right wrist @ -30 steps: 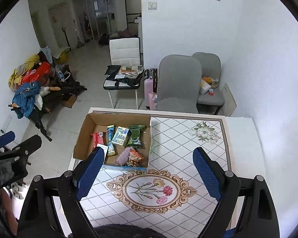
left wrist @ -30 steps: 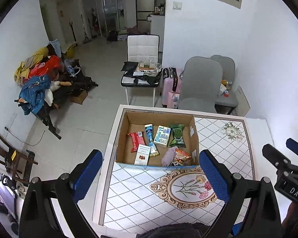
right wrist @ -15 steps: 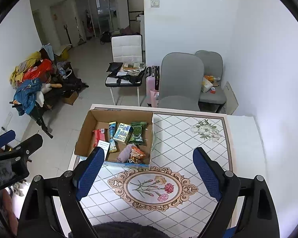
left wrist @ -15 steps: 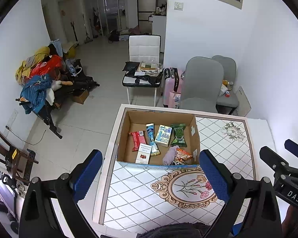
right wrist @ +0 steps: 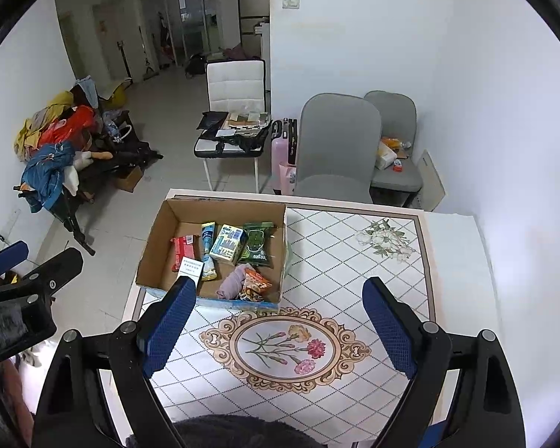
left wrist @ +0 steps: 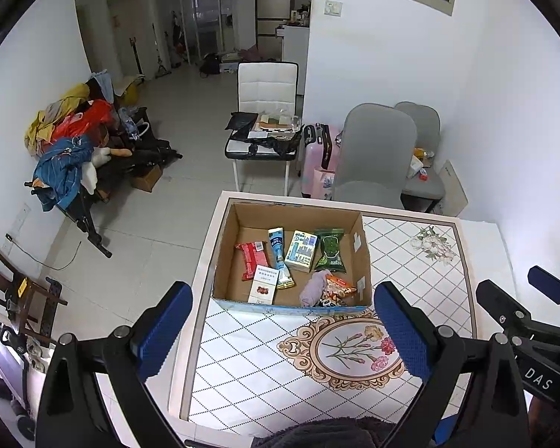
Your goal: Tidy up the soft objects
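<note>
An open cardboard box (left wrist: 358,257) (right wrist: 156,239) stands on the far left part of the table. Inside lie a red packet (left wrist: 252,259), a blue tube (left wrist: 278,252), a green-white carton (left wrist: 301,251), a green wipes pack (left wrist: 329,250), a white pack (left wrist: 264,289), a lilac cloth (left wrist: 313,290) (right wrist: 232,284) and an orange snack bag (left wrist: 338,287). My left gripper (left wrist: 282,321) is open and empty, high above the table's near side. My right gripper (right wrist: 278,317) is open and empty, over the flower medallion (right wrist: 283,343).
The table (right wrist: 354,261) has a diamond-patterned cloth. Two grey chairs (right wrist: 336,142) stand behind it, with a white chair (right wrist: 235,89) and a pink suitcase (right wrist: 282,156). A heap of clothes (left wrist: 67,142) lies on the left floor.
Both grippers have drifted slightly back and up, so the box sits a little lower in the views. Nothing was taken hold of.
</note>
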### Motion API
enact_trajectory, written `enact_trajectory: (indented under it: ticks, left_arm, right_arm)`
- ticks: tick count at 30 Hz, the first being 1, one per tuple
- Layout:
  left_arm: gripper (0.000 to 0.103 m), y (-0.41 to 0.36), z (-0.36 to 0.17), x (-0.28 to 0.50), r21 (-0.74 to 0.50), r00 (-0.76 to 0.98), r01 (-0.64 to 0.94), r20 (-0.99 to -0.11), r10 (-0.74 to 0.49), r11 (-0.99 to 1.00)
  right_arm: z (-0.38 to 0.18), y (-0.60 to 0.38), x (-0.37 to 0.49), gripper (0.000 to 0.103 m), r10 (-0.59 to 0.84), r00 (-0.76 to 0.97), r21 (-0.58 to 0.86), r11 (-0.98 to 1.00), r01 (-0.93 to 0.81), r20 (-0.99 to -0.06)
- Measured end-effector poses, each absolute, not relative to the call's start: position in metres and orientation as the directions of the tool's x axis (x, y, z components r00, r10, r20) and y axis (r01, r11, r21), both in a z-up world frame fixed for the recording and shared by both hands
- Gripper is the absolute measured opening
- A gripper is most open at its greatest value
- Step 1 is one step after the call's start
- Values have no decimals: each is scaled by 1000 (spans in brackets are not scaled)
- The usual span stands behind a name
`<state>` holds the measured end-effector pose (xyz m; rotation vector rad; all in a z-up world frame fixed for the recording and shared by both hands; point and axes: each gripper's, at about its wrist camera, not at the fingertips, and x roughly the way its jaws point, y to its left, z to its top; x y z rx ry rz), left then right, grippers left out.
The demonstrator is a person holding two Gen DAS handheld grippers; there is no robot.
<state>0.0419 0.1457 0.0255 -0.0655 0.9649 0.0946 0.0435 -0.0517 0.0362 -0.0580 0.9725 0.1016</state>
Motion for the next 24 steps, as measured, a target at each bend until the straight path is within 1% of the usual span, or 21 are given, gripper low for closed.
enact_trajectory:
  ticks: [12,24]
  left_arm:
    - [100,145,18,41,-18,545,-100,-838,40,995]
    - [100,145,19,38,-19,549,-102,-835,41,995]
  right_arm:
    - [37,-56,39,93,51,562,-5,995,-98,-825]
    - [35,-51,35,93,64,553,10,995,-101,-830]
